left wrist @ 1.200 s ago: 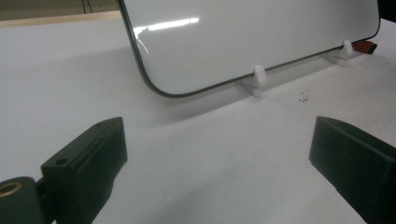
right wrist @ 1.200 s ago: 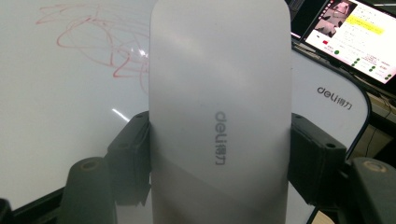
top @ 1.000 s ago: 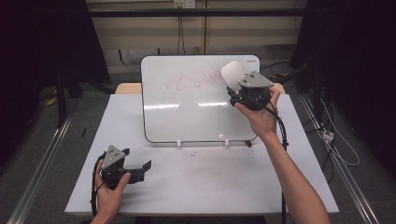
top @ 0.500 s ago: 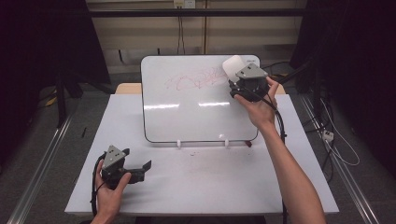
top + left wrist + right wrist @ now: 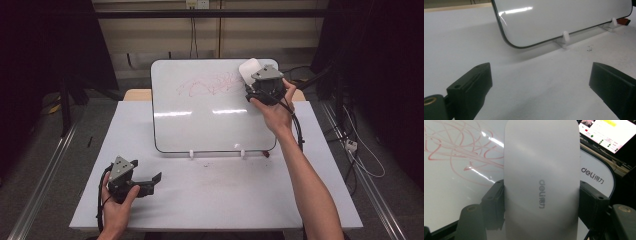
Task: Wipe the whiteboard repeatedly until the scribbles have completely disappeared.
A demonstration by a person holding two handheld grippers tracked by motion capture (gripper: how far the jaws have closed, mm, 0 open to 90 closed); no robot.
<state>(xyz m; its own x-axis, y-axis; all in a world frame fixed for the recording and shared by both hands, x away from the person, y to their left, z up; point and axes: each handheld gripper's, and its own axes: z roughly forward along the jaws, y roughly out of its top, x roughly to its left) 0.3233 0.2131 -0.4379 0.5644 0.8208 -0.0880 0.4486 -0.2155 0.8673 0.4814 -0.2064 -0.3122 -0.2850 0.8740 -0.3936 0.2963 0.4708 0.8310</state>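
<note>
A white whiteboard (image 5: pixel 200 115) leans back on the table (image 5: pixel 225 200), with red scribbles (image 5: pixel 210 85) across its upper part. My right gripper (image 5: pixel 251 82) is at the board's top right corner, shut on a white eraser (image 5: pixel 248 70) that lies flat against the board. In the right gripper view the eraser (image 5: pixel 541 170) stands upright between the two black jaws of that gripper (image 5: pixel 541 202), beside the red scribbles (image 5: pixel 456 147) on the whiteboard (image 5: pixel 454 195). My left gripper (image 5: pixel 152 181) rests at the table's front left, open; its view shows nothing between the jaws of this gripper (image 5: pixel 541 82) and the whiteboard (image 5: pixel 564 17) ahead.
Two white feet (image 5: pixel 191 153) prop up the board's lower edge. A small red object (image 5: pixel 265 153) lies at its lower right corner. A lit screen (image 5: pixel 606 132) sits behind the board. Dark floor and cables surround the table.
My right hand has carried the eraser a little farther up the board toward its top edge. The left hand has stayed put.
</note>
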